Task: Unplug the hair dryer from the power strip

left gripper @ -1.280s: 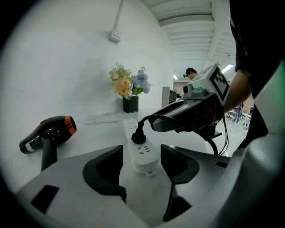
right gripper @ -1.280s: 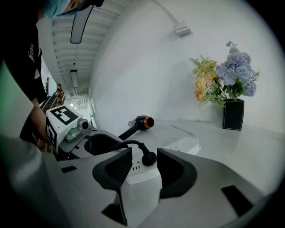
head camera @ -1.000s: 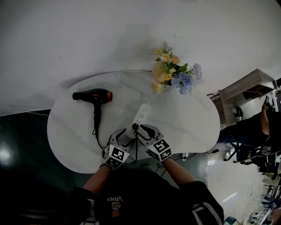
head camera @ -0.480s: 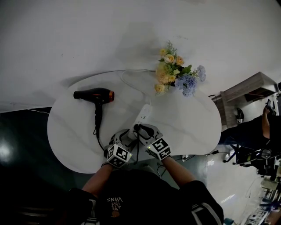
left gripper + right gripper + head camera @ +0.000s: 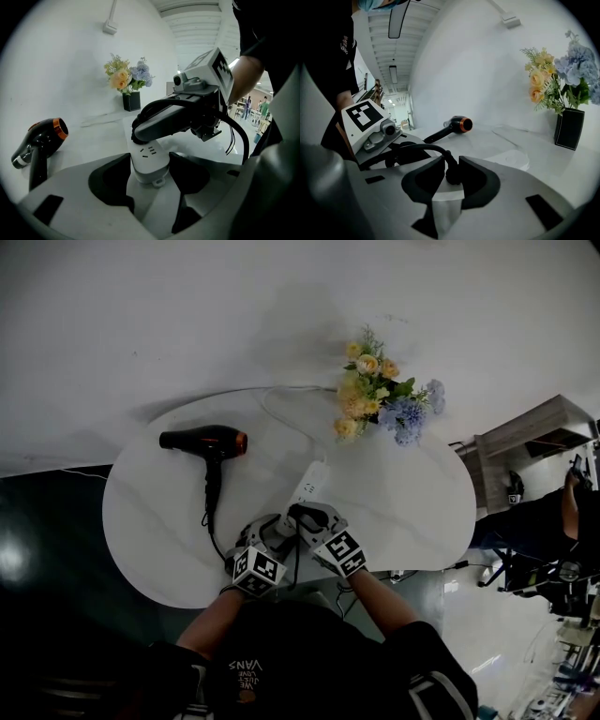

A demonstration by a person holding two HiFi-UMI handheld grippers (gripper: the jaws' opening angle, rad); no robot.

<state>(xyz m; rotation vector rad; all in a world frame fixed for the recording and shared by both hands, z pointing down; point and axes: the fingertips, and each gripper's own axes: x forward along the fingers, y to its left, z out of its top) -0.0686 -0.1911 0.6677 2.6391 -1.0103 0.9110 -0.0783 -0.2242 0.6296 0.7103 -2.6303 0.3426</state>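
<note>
- Your left gripper (image 5: 150,174) is clamped on the near end of the power strip (image 5: 309,486).
- Your right gripper (image 5: 452,182) is closing, with the plug (image 5: 451,171) between its pads.
- The hair dryer (image 5: 208,442) lies well apart, ahead-left of your left gripper.

You have a white table (image 5: 412,512) before you. At its far edge stand yellow and blue flowers (image 5: 380,395). Off its right side is a wooden shelf (image 5: 530,427).

Head view looks down; gripper views share the hair dryer (image 5: 202,441).
</note>
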